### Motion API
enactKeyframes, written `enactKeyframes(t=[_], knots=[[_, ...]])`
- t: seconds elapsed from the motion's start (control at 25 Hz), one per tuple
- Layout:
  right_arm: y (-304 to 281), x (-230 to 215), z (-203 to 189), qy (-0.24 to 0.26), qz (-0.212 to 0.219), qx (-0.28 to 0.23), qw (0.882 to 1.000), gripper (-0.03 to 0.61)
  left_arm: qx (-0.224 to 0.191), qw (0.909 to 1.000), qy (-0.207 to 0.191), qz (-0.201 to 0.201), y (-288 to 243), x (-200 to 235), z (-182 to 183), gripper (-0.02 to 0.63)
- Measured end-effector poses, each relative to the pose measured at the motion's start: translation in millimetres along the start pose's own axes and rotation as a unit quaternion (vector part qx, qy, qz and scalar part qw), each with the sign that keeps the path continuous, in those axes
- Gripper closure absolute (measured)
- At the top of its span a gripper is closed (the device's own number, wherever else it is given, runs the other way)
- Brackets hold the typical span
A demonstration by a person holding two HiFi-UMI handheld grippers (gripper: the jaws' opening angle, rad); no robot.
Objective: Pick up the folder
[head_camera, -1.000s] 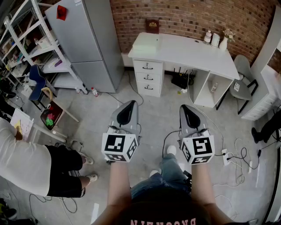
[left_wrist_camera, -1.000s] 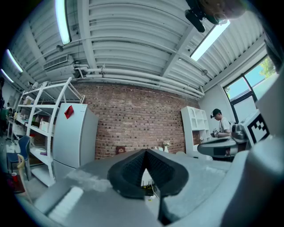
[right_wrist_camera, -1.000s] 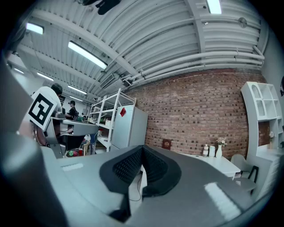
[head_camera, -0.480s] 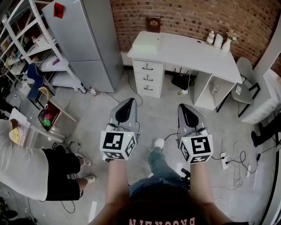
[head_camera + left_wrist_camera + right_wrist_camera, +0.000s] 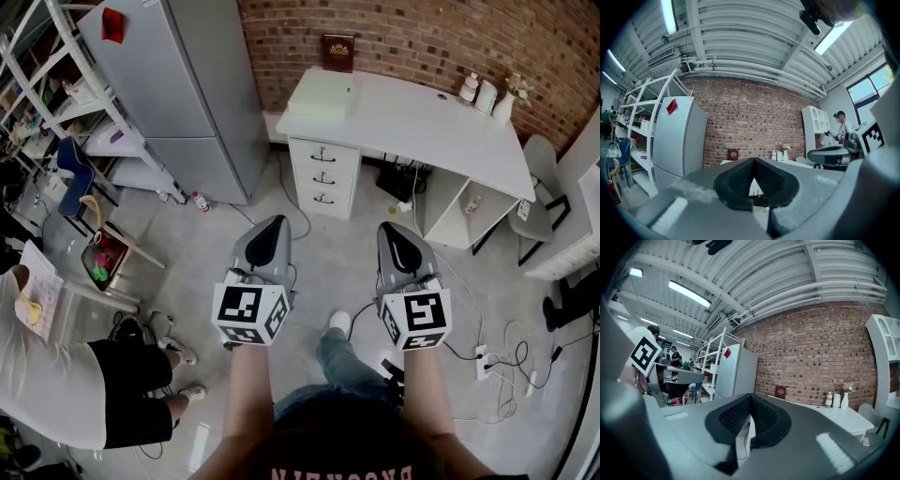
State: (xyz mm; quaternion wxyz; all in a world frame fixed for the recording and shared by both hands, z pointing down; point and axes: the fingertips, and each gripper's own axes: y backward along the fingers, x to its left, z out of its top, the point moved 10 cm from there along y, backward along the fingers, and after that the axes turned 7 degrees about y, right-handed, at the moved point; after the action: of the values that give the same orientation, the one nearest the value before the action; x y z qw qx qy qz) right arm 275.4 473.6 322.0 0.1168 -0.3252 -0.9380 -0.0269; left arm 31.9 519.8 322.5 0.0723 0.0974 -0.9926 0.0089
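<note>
Nothing is picked up yet. The left gripper [image 5: 270, 230] is closed and empty, out over the floor [image 5: 333, 258], well short of the surface [image 5: 422, 117]. A pale flat thing, likely the folder [image 5: 323, 94], lies at the surface's left end. The right gripper [image 5: 396, 234] is also closed and empty. Approach, opening and grasp remain.

Shirt lettering [image 5: 342, 474] cut off (bottom edge), unreadable, no other text

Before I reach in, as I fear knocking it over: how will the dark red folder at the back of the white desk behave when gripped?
The dark red folder stands upright against the brick wall, so a nudge would probably tip it flat onto the desk. It looks thin with a hard cover: likely stiff and light.
</note>
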Motion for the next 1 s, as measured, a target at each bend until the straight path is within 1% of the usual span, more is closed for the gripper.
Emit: enactKeyframes(t=[0.2, 0.44, 0.6, 0.76, 1.0], knots=[[-57, -21, 0, -0.001, 0.004, -0.004, 1.000, 0.578, 0.009, 1.0000, -0.003, 0.004, -54, 27, 9, 0.615], [-123, -60, -3, -0.002, 0.008, 0.002, 1.000, 0.578, 0.019, 0.9998, 0.003, -0.003, -125, 56, 12, 0.615], [-161, -86, -6, -0.009, 0.006, 0.007, 1.000, 0.578, 0.023, 0.9996, 0.004, -0.017, -169, 67, 11, 0.615], [-192, -100, -7, -0.008, 0.011, 0.011, 1.000, 0.578, 0.025, 0.9994, 0.014, -0.018, -202, 81, 13, 0.615], [-227, -116, -18, -0.011, 0.017, 0.025, 0.999, 0.578, 0.029, 0.9992, 0.025, -0.009, -239, 99, 11, 0.615]])
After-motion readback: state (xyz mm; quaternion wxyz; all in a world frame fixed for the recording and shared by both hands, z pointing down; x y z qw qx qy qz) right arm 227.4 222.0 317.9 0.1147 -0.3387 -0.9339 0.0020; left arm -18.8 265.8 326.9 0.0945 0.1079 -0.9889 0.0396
